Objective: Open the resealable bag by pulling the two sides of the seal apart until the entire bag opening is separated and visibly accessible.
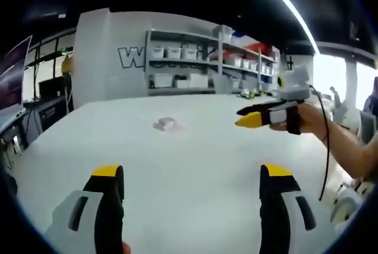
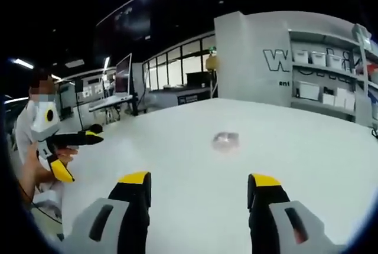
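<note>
Resealable bag (image 1: 166, 124) lies flat on the white table (image 1: 195, 165), small and clear, well away from every table edge, with bare surface on all sides. Left gripper (image 1: 192, 174) is held above the near table with its 2 jaws spread wide, nothing between them. Right gripper (image 2: 199, 183) likewise has its jaws wide and empty, the bag (image 2: 225, 140) ahead of them. Both grippers are well apart from the bag. Shelving (image 1: 207, 59) stands beyond the far edge.
</note>
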Action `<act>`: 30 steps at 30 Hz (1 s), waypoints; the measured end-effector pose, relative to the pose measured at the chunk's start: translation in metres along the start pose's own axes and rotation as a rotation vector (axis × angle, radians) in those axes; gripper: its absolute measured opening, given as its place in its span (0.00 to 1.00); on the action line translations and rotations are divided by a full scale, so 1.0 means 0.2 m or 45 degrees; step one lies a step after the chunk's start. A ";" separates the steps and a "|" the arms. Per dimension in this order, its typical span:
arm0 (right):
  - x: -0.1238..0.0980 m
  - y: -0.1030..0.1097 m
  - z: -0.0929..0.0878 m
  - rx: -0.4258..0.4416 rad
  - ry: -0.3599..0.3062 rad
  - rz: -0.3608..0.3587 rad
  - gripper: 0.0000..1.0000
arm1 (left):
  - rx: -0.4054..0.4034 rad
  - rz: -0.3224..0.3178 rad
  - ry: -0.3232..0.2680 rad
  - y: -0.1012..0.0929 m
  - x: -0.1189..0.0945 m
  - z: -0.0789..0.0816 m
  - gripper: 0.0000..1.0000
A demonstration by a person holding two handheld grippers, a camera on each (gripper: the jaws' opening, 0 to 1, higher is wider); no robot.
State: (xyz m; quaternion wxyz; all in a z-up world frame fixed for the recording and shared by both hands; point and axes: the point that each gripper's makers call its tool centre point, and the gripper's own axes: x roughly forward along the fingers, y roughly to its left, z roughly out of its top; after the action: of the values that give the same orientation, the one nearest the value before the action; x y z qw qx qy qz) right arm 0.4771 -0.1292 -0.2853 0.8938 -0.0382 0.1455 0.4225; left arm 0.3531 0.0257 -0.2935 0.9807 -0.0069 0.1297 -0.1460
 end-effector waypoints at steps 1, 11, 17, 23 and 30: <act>0.01 0.00 0.01 -0.008 0.000 0.002 0.65 | -0.004 0.004 -0.008 0.01 0.00 0.00 0.95; 0.09 0.00 0.01 -0.053 0.024 0.021 0.64 | -0.058 0.003 -0.030 0.04 0.03 0.00 0.98; 0.12 -0.01 0.03 -0.069 0.009 0.036 0.63 | -0.078 -0.011 -0.051 0.03 0.04 0.00 0.99; 0.14 -0.02 0.04 -0.106 0.018 0.028 0.60 | -0.088 -0.029 -0.034 0.03 0.04 -0.02 0.99; 0.17 -0.05 0.05 -0.130 0.004 0.010 0.57 | -0.098 -0.039 -0.045 0.03 0.04 -0.02 0.99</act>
State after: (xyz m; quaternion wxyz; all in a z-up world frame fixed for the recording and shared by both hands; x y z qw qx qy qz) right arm 0.5064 -0.1082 -0.2855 0.8887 -0.0839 0.1253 0.4330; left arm 0.3614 0.0292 -0.2991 0.9795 -0.0491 0.1176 -0.1558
